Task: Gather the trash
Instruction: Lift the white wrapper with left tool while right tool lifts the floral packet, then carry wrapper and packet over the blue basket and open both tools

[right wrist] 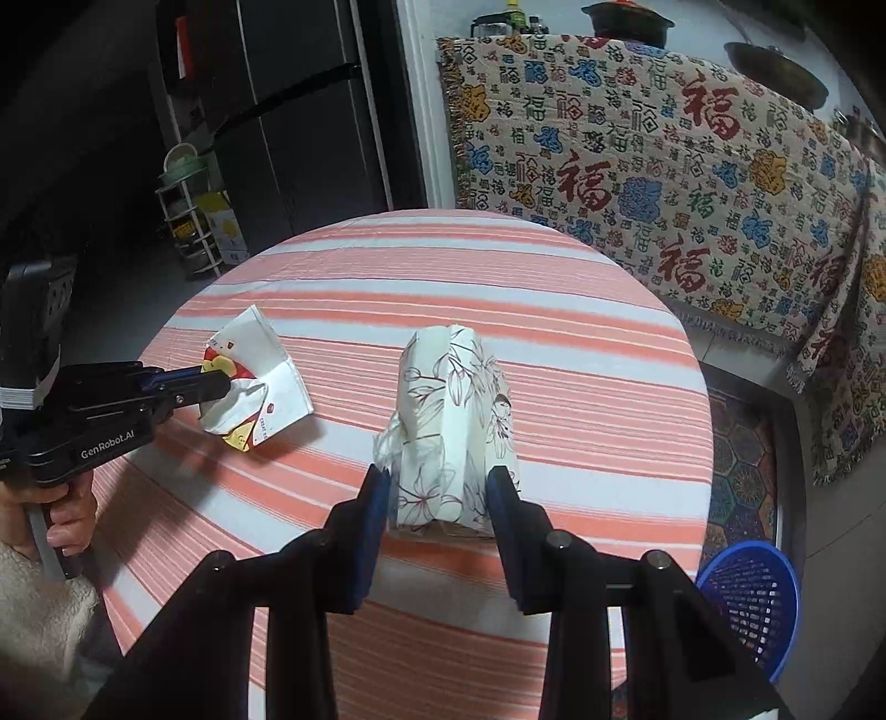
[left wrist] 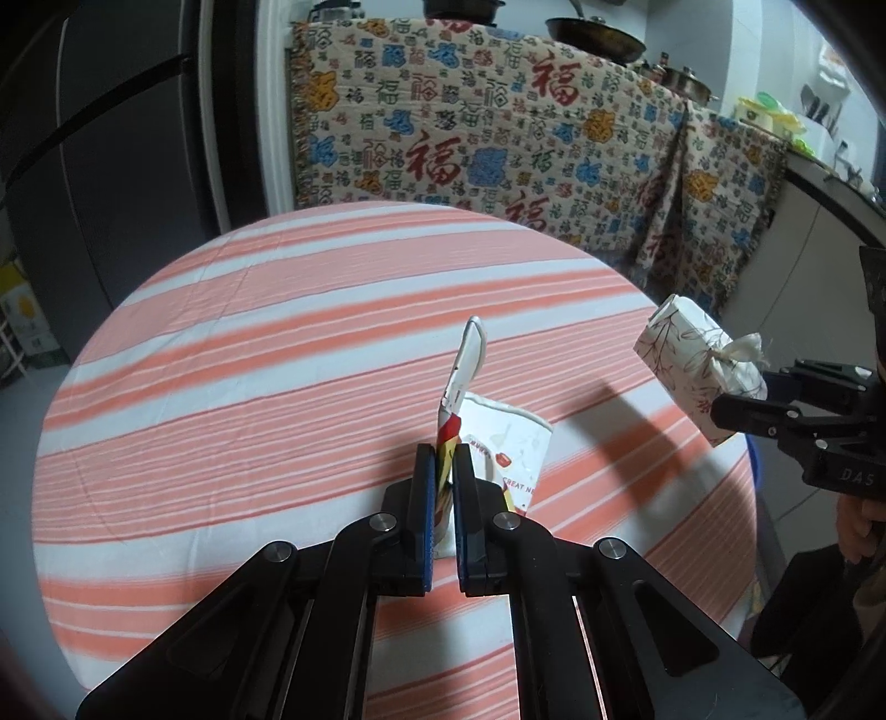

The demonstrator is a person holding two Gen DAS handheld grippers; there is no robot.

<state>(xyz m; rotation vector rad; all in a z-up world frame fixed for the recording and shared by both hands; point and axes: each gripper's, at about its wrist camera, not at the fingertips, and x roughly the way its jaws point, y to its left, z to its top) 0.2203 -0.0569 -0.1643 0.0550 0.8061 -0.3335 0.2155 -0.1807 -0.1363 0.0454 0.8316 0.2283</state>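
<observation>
- "GenRobot.AI" lettering marks the left gripper (right wrist: pixel 219 382); its jaws are clenched on one crushed paper cup (left wrist: pixel 509 448).
- Right gripper (right wrist: pixel 437 498) jaws clamp one floral tissue pack (right wrist: pixel 454 421) between them.
- One blue basket (right wrist: pixel 747 603) sits right of those jaws.

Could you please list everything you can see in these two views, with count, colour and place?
cup: one, flattened white paper with red and yellow print, pinched in the left gripper
tissue pack: one, white with floral line print, gripped by the right gripper
table: one, round, orange and white striped cloth
basket: one, blue mesh, on the floor right of the table
blanket: one, beige with red, blue and yellow characters, draped behind the table
pans: a few, dark, on the counter above the blanket
fridge: one, dark, back left
left gripper: black, shut on the cup
right gripper: black, shut on the tissue pack
</observation>
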